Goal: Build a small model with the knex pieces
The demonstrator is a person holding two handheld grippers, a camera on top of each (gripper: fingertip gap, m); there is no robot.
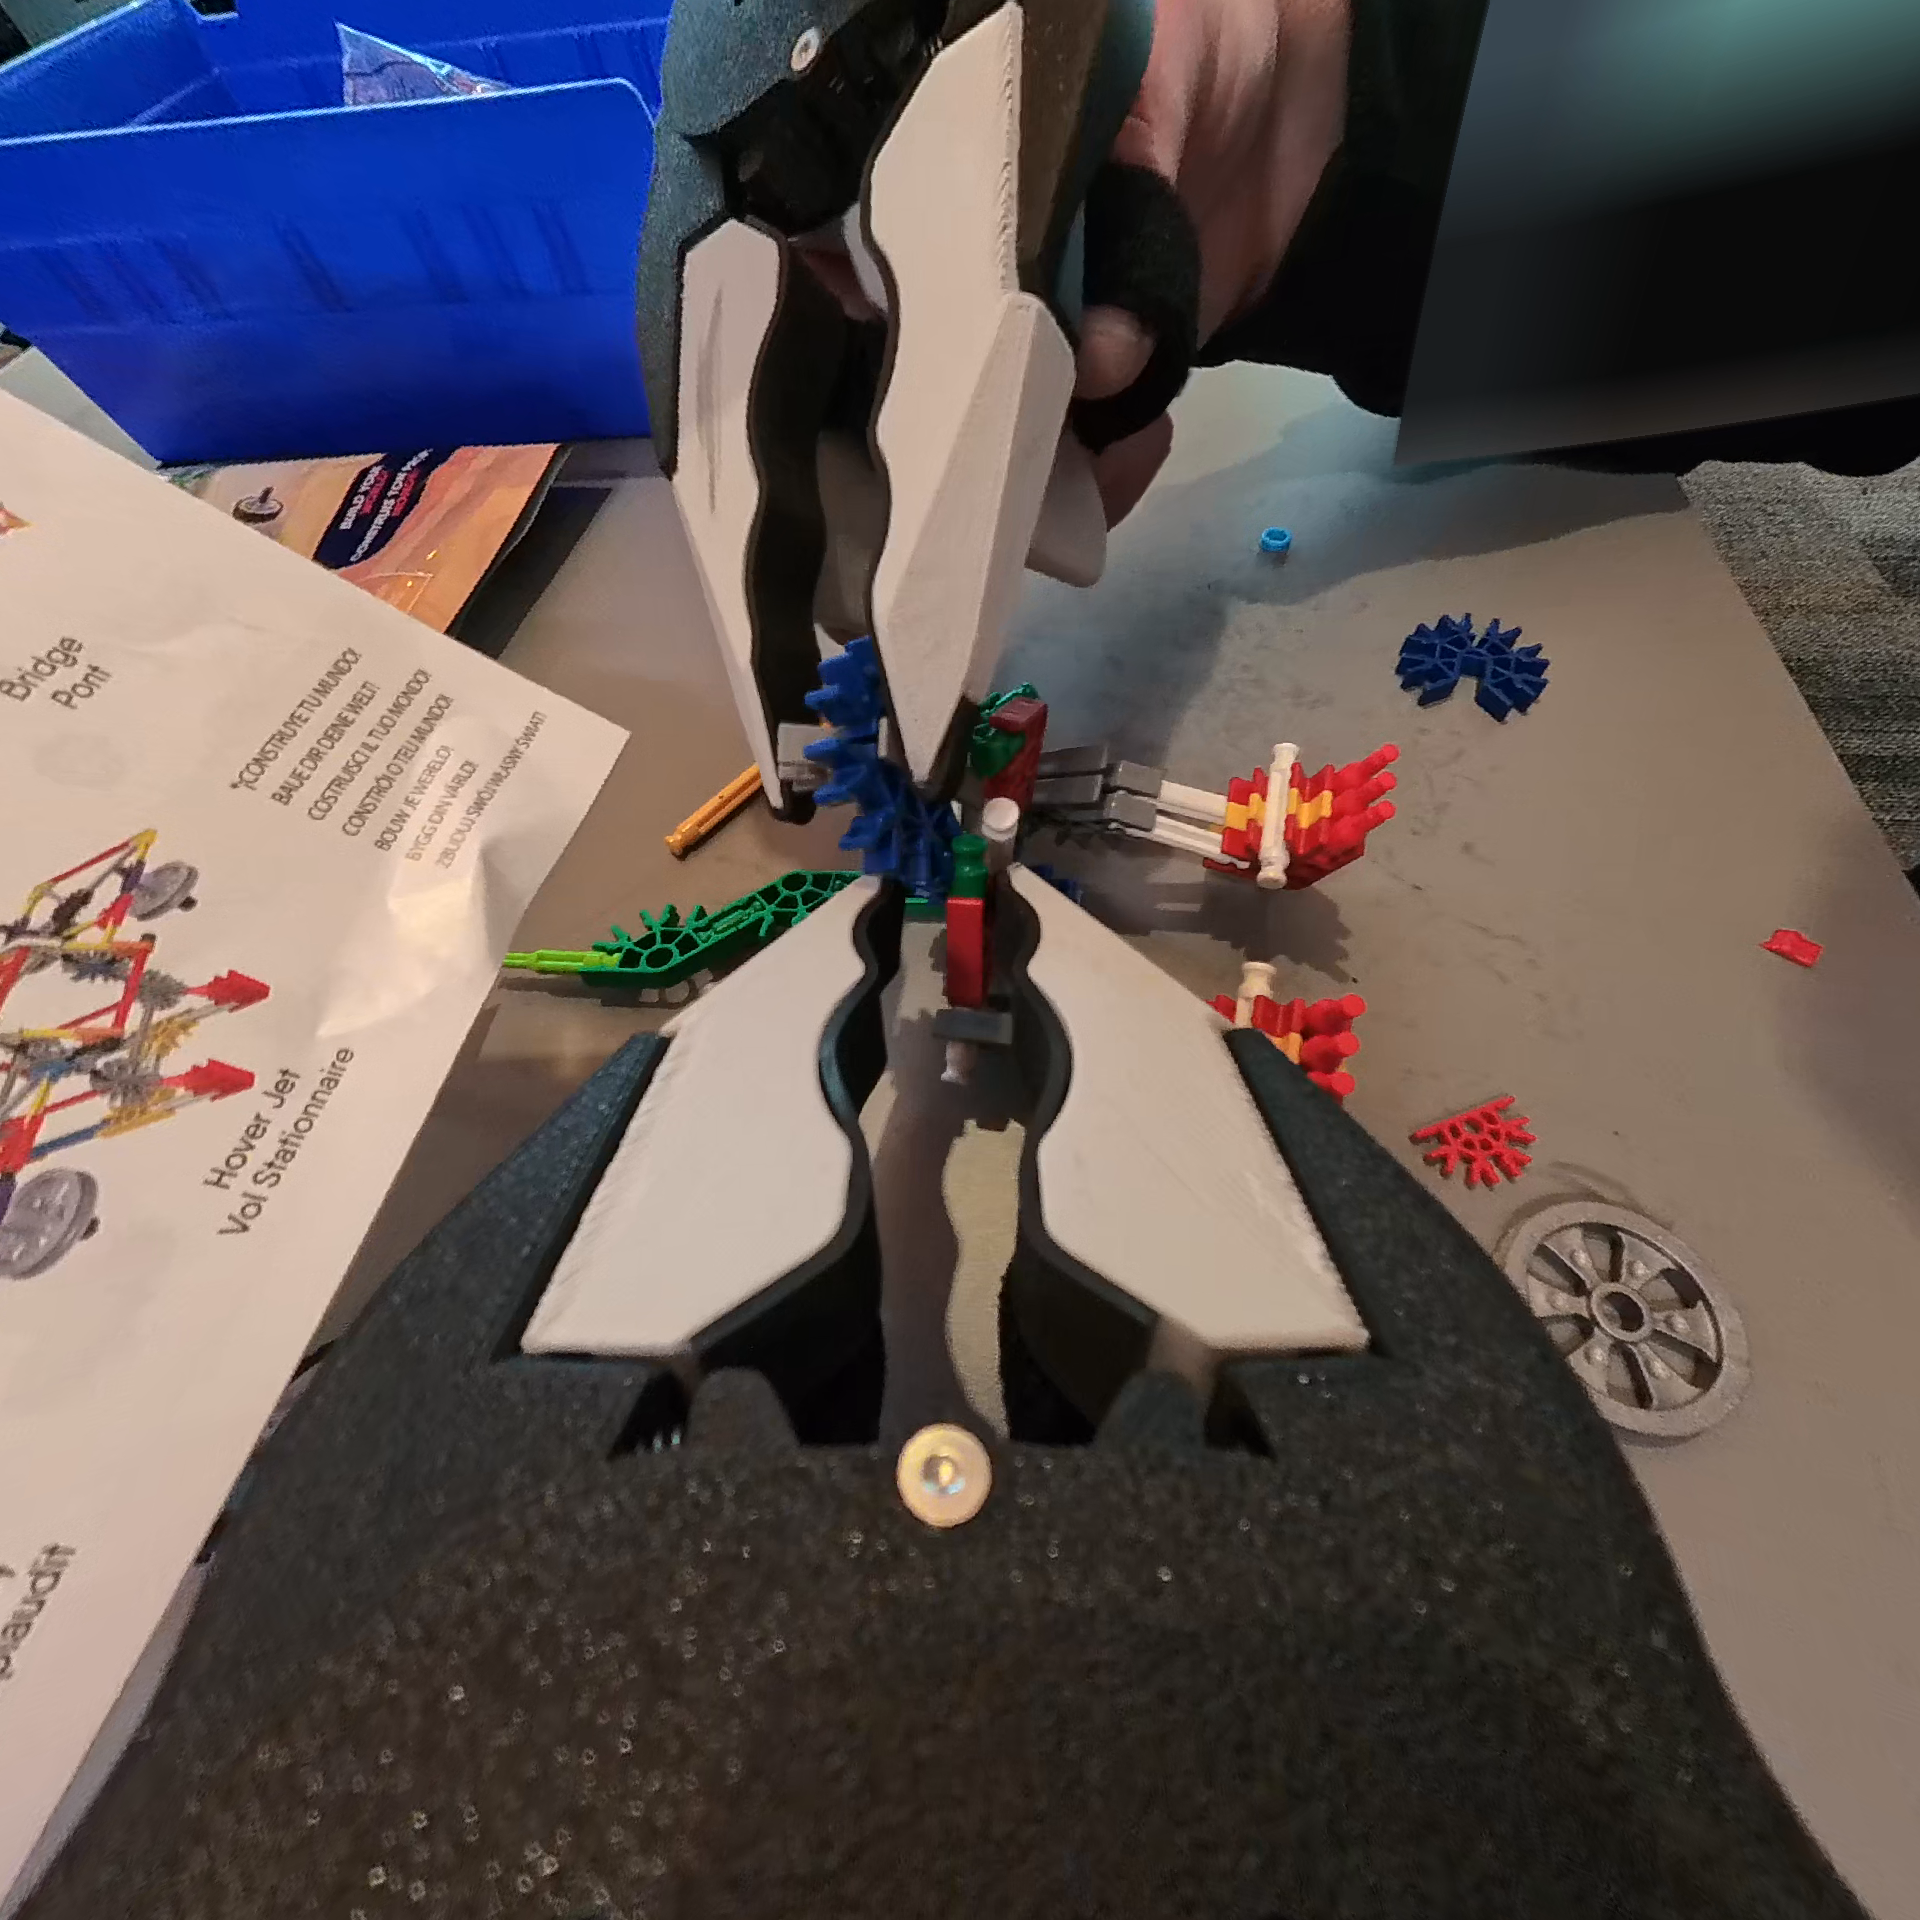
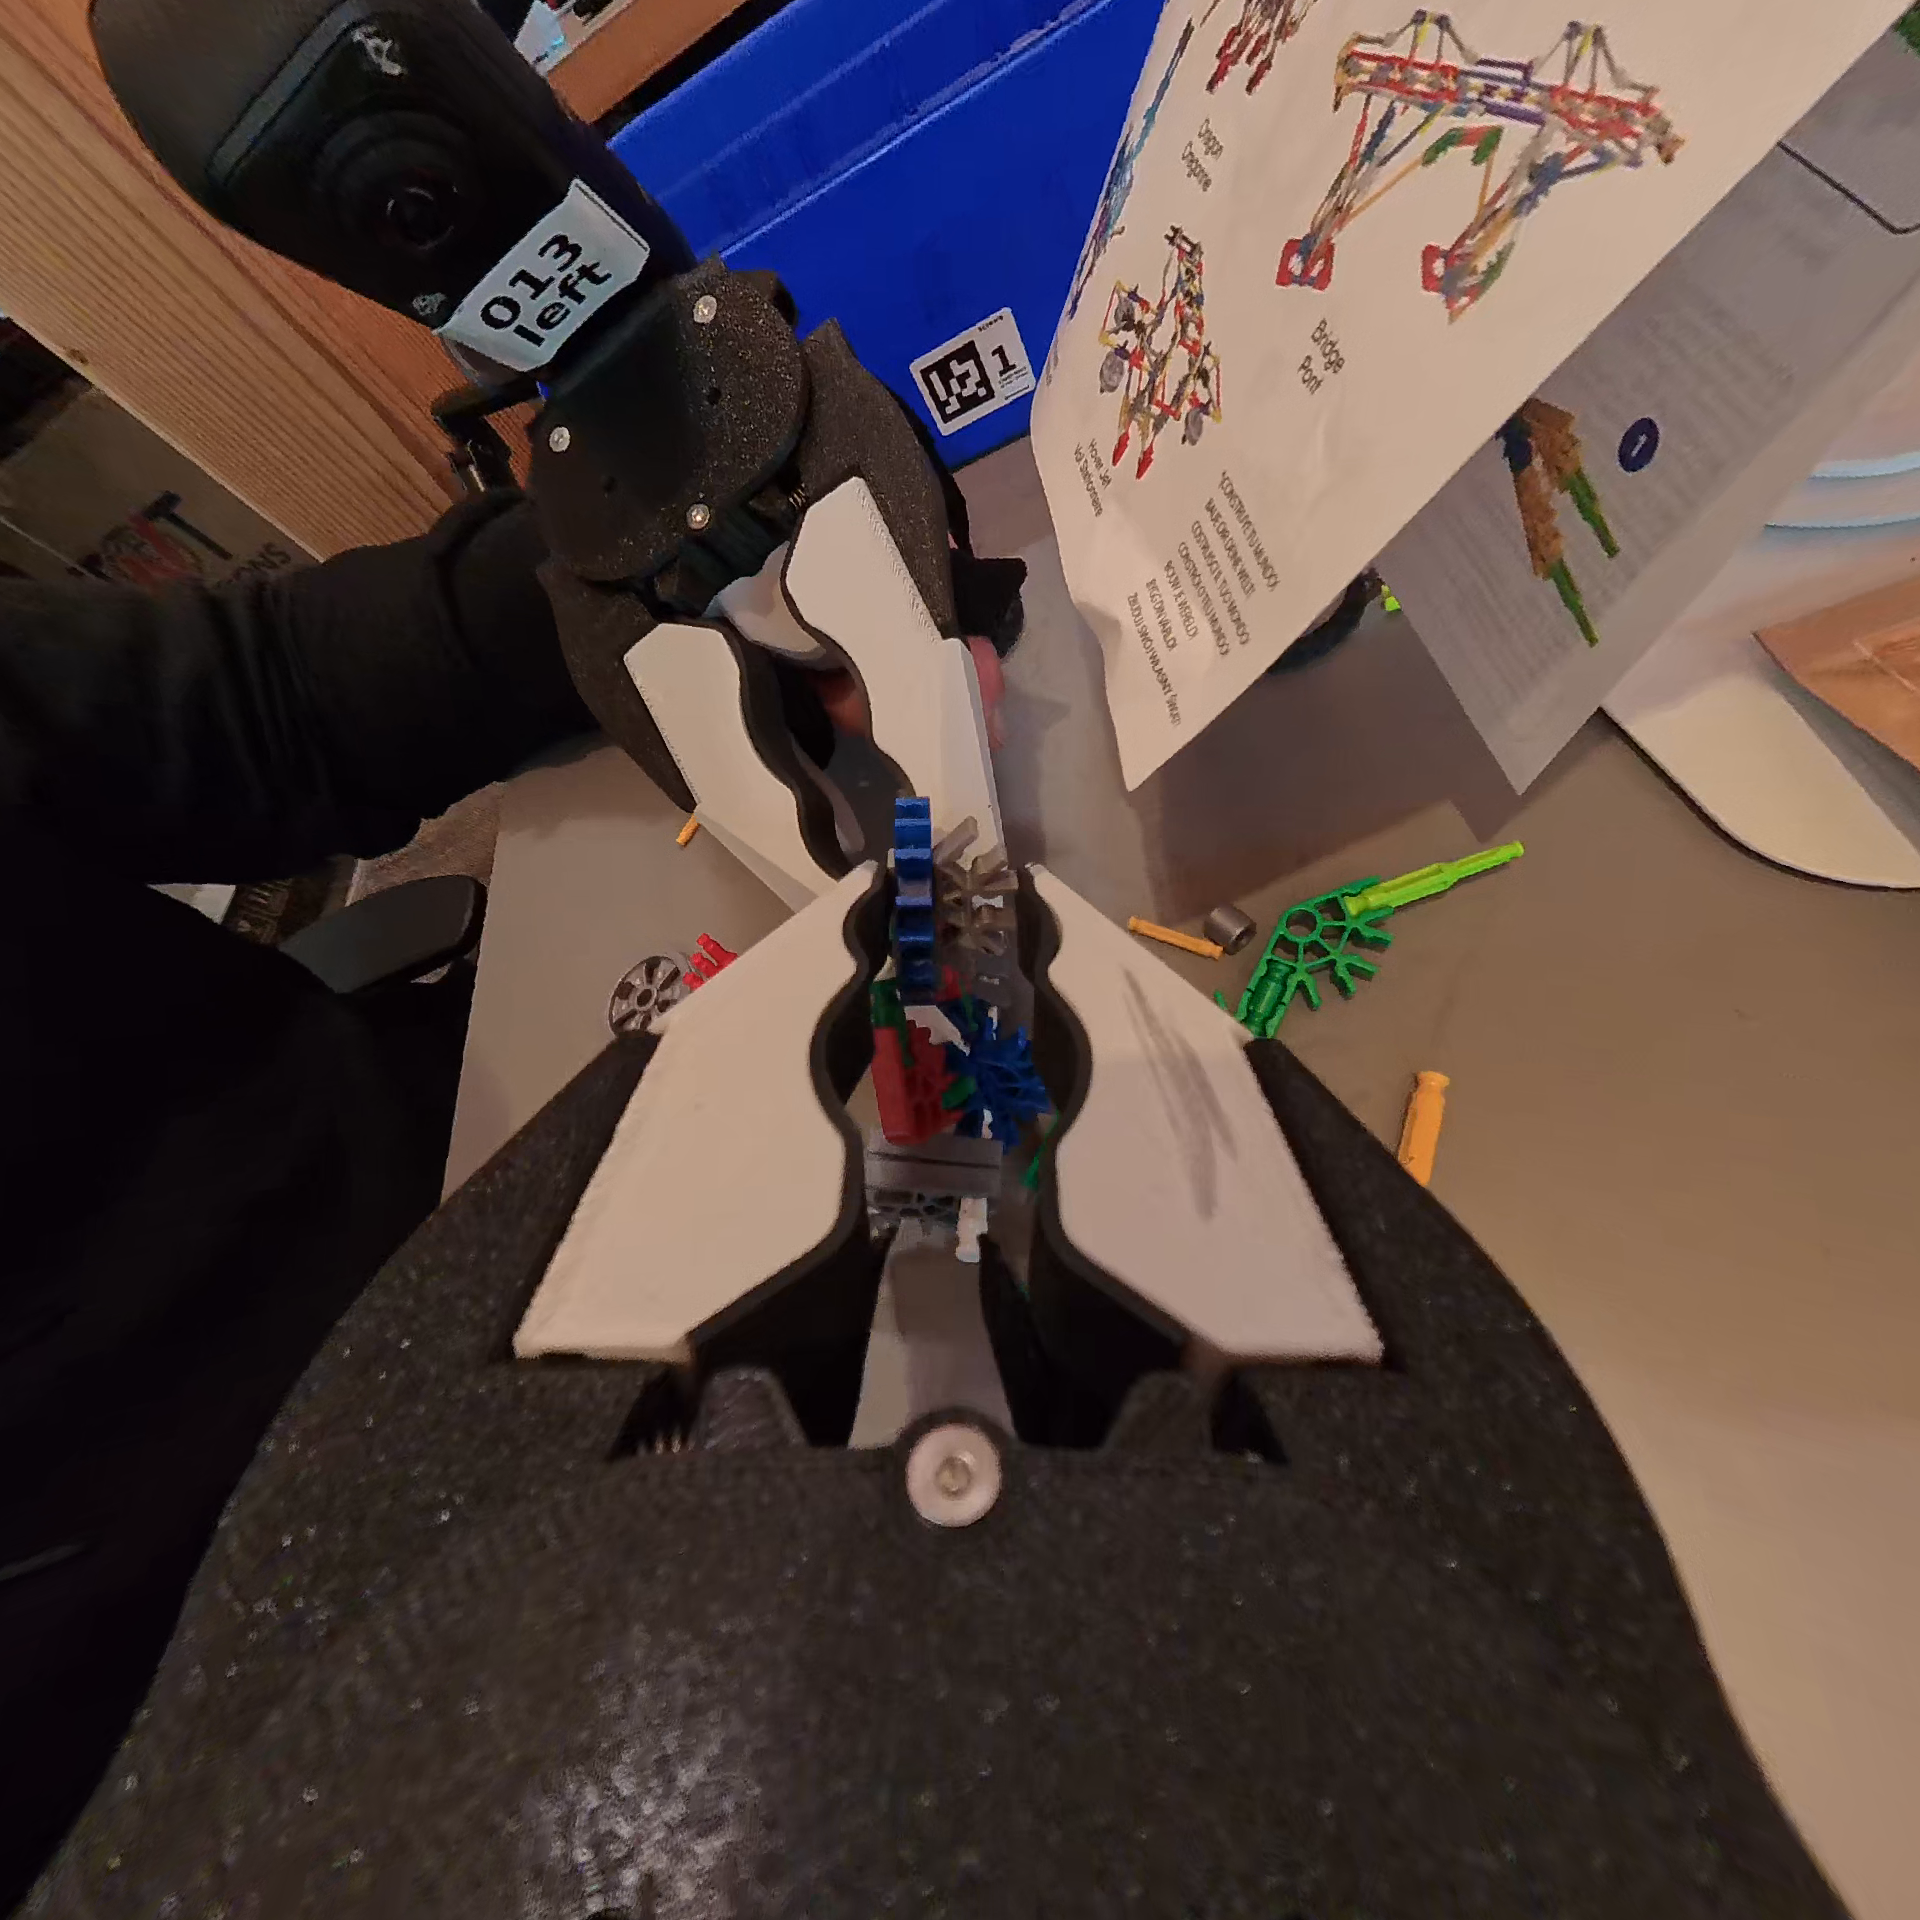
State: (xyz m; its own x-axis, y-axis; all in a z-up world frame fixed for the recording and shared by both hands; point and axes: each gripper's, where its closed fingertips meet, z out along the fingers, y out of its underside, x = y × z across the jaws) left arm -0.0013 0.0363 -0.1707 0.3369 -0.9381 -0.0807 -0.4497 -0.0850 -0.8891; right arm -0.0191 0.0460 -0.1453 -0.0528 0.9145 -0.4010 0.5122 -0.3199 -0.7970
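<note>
The toy model (image 1: 966,935) is being pinched by both the left gripper (image 1: 951,894) and right gripper (image 2: 956,883), jaws nearly closed; joints could be popped apart by twisting.

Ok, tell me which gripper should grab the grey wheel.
Probably left: the grey wheel lies just beside the left gripper, farther from the right gripper. Both are shut on the toy model.

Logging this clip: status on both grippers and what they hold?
Left gripper shut on red-and-green rod assembly. Right gripper shut on blue connector. Both meet over grey table; loose parts around.
</note>
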